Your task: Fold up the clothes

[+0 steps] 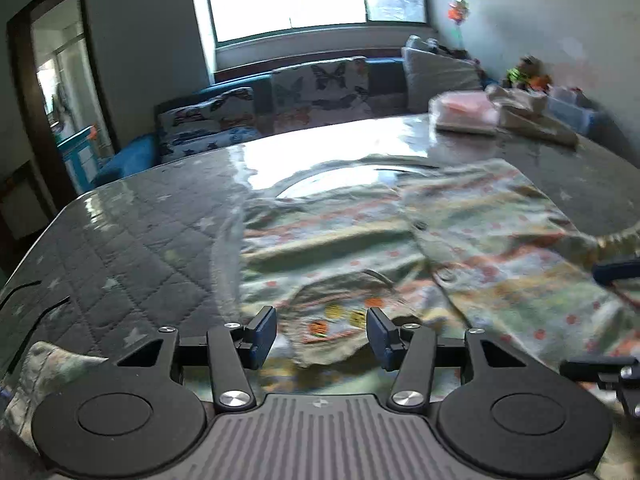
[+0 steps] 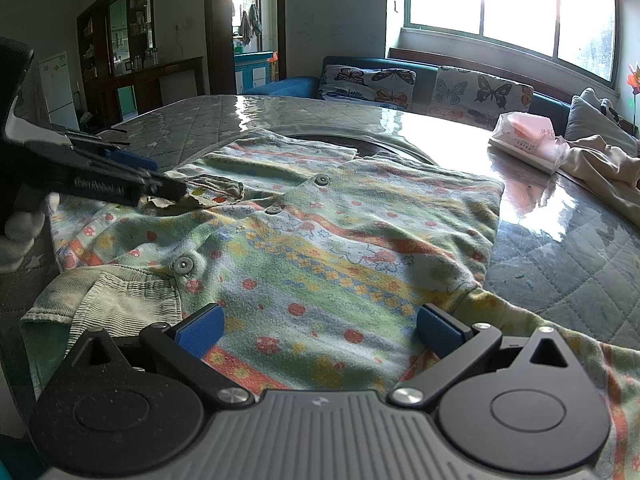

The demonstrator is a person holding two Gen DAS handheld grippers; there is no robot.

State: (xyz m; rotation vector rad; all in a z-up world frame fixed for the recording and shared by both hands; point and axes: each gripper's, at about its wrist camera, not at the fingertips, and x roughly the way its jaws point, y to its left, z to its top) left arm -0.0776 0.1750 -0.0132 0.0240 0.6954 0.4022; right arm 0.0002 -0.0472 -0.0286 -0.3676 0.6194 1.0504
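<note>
Spread flat on the quilted desk (image 2: 560, 240) under a glossy clear cover: a patterned button-front pyjama top (image 2: 320, 240), nearer the camera-side edge than the far edge by the window. Left gripper (image 1: 322, 332) spread open, hovering low over the pocket area (image 1: 336, 320) of the top, nothing between its blue pads (image 1: 262, 334). Right gripper (image 2: 320, 330) likewise wide open, low over the near part of the cloth beside the ribbed hem or cuff (image 2: 120, 300), gripping nothing. Probably the start of a fold: best to lower each gripper onto a single clean edge, pinch only the layers meant to travel, lift both sides together and keep the cloth taut so the button placket (image 2: 272, 210) stays straight and no crease is trapped. Worth watching the slick cover, likely to let the garment slide when pulled. Long axis of the top apparently along the line of buttons, running slantwise from the near left toward the far middle of the desk; which end is the collar, hard to tell. Well apart at the far right corner: a tissue pack (image 2: 524, 140) and beige cloth (image 2: 600, 172).
</note>
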